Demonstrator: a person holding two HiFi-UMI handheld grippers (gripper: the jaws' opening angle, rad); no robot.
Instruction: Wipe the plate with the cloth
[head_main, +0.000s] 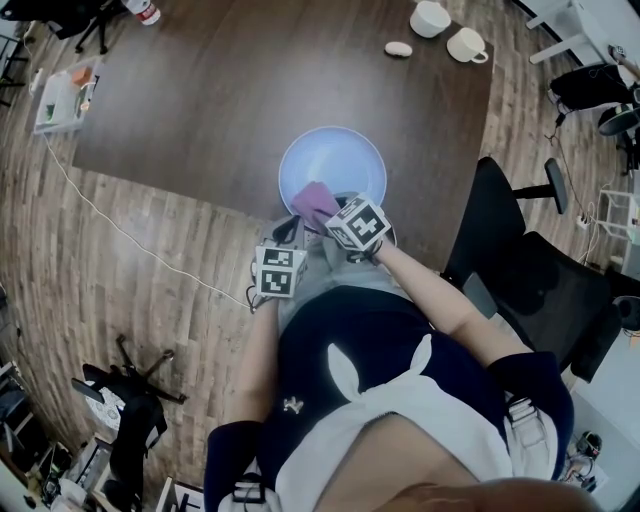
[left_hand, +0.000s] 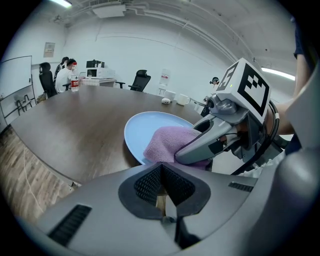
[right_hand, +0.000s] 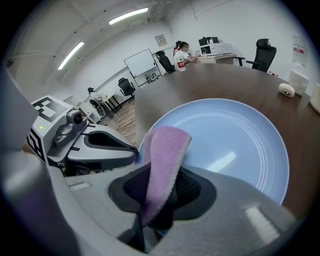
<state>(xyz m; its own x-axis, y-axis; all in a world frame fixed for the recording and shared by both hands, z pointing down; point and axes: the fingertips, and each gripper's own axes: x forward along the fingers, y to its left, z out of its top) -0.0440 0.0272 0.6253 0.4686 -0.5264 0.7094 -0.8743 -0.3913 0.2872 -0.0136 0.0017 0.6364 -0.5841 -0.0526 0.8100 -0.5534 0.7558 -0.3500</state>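
Observation:
A light blue plate (head_main: 340, 150) lies on the dark table (head_main: 230, 90) close to its near edge. My right gripper (head_main: 335, 215) is shut on a purple cloth (head_main: 313, 203) over the plate's near rim. In the right gripper view the cloth (right_hand: 165, 150) stands folded between the jaws of that gripper (right_hand: 160, 180), with the plate (right_hand: 235, 150) beyond it. My left gripper (head_main: 288, 235) sits just left of it at the table's edge. Its jaws (left_hand: 161, 172) look shut with nothing seen between them. From the left gripper view the cloth (left_hand: 167, 142) rests against the plate (left_hand: 142, 130), with the right gripper (left_hand: 187, 150) clamped on it.
Two white cups (head_main: 430, 18) (head_main: 466, 45) and a small white object (head_main: 398, 49) stand at the table's far side. A black office chair (head_main: 530, 260) is close on the right. A tray (head_main: 65, 95) lies on the floor at far left. People (left_hand: 67, 70) sit at the table's far end.

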